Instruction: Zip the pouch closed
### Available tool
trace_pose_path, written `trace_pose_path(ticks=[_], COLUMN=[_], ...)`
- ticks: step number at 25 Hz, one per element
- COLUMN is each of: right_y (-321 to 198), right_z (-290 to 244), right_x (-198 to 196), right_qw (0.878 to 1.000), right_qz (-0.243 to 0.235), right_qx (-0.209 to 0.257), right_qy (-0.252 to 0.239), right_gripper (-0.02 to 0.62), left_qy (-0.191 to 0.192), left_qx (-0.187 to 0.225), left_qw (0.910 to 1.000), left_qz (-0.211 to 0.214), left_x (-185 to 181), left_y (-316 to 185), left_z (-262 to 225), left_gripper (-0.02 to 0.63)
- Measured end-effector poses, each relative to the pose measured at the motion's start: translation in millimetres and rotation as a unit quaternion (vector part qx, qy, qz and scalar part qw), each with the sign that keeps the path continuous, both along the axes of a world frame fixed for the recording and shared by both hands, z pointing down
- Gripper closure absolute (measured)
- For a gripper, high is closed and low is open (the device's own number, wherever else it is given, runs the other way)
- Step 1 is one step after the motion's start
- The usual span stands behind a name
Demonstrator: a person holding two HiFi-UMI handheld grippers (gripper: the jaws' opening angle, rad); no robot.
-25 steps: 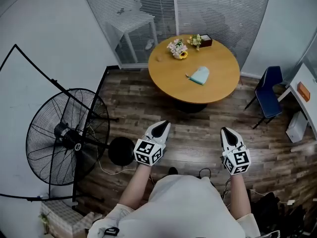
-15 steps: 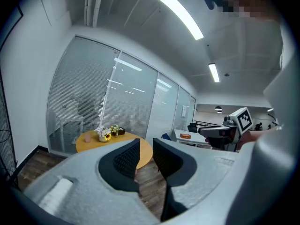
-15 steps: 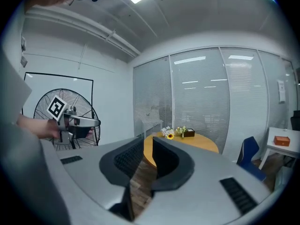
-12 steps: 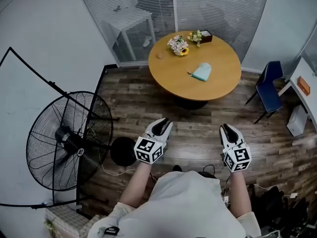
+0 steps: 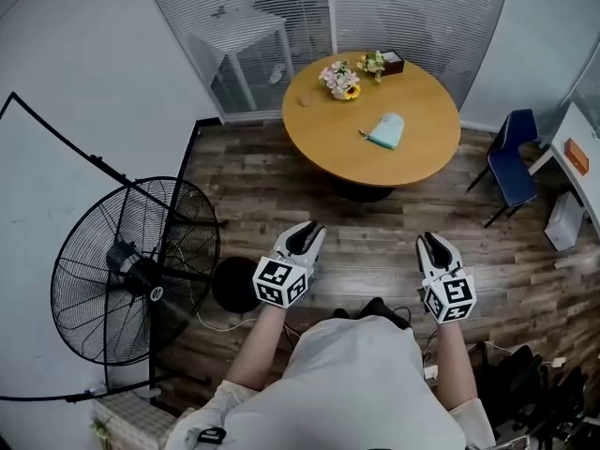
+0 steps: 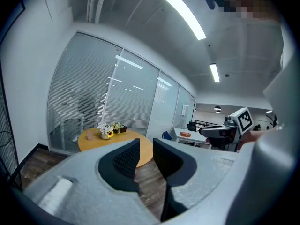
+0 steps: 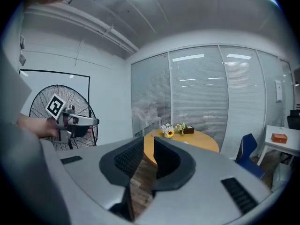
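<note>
Pouch (image 5: 384,131): on surface (image 5: 424,109), toward its near edge. Left claw (image 5: 302,237), right claw (image 5: 433,248): narrowly parted, empty. Risk: unanchored, a zipper pull may drag it off.

Dark wood-plank floor (image 5: 375,242), round wooden table (image 5: 422,157), blinds-covered glass wall (image 5: 394,17) — big floor fan (image 5: 131,270), blue chair (image 5: 511,162).

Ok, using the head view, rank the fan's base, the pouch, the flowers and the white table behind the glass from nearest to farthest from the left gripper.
1. Fan's base, on the floor just left of the left gripper.
2. Pouch, on the near half of the round table.
3. Flowers, at that table's far side.
4. White table, behind the glass wall.
</note>
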State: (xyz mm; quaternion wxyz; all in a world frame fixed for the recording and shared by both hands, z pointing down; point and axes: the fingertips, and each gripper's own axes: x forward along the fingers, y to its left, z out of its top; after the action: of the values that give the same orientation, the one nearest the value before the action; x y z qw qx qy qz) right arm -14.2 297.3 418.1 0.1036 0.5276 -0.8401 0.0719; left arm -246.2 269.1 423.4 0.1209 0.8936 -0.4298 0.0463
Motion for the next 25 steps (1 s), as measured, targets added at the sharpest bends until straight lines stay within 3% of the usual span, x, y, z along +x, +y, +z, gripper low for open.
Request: trace_pose_path(ticks=[12, 25], right_y=[-50, -168], right_z=[2, 17], right_x=[2, 32], right_qw=[1.0, 0.999], right_qz=[-0.006, -0.031], right_qx=[-0.002, -0.02], right_qy=[-0.001, -0.012], right_gripper=[0.54, 0.54], left_qy=[0.002, -0.007], left_qx=[-0.005, -0.019], left_qw=[0.9999, 0.9995], left_qz=[-0.01, -0.025], left_x=[0, 35], left_y=[-43, -147], left_z=[6, 15], left_gripper=[0.528, 0.526])
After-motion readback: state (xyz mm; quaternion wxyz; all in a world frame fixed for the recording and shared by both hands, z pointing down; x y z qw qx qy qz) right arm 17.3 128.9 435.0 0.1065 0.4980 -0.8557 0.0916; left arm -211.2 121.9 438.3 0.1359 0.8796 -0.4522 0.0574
